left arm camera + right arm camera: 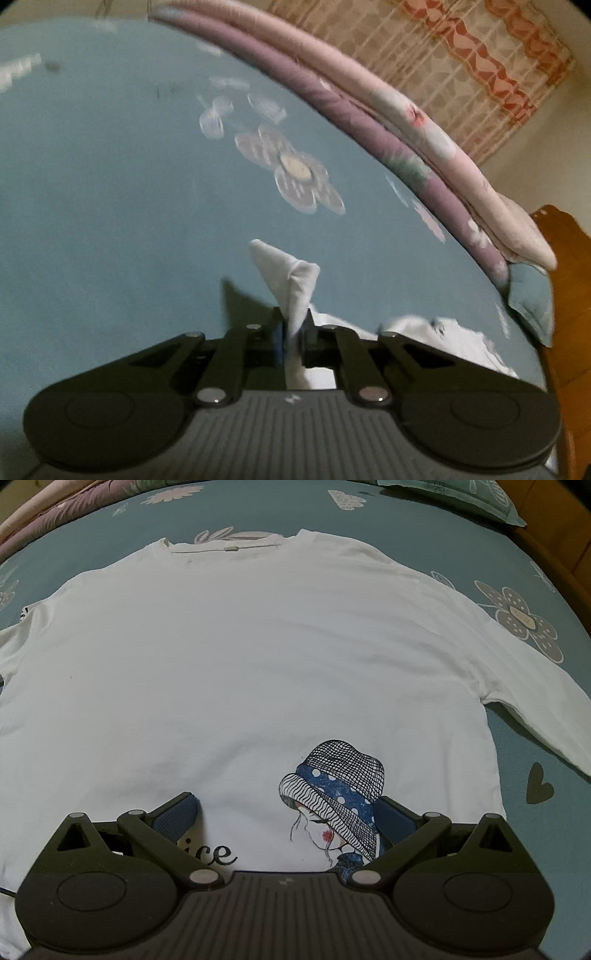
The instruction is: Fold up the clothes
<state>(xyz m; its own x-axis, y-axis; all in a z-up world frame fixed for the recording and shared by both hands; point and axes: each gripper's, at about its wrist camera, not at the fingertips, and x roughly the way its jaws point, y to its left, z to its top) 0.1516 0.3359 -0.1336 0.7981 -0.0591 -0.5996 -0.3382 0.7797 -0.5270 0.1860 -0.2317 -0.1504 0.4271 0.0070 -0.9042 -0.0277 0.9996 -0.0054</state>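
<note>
Right wrist view: shirt [258, 657] lies flat on the bedsheet [535, 709], collar far, hem under the wide-open right gripper [288, 812], while the left gripper [293, 332] pinches a sleeve end [291, 273] at its side.

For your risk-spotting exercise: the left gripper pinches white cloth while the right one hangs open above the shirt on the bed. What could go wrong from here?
1. The left gripper holds only a narrow pinch of the white shirt; the cloth could slip out when pulled.
2. The right gripper is open and holds nothing, so a one-sided pull may drag or bunch the flat shirt across the blue bedsheet.
3. The long sleeve lies spread out and could trail or twist during a fold.
</note>
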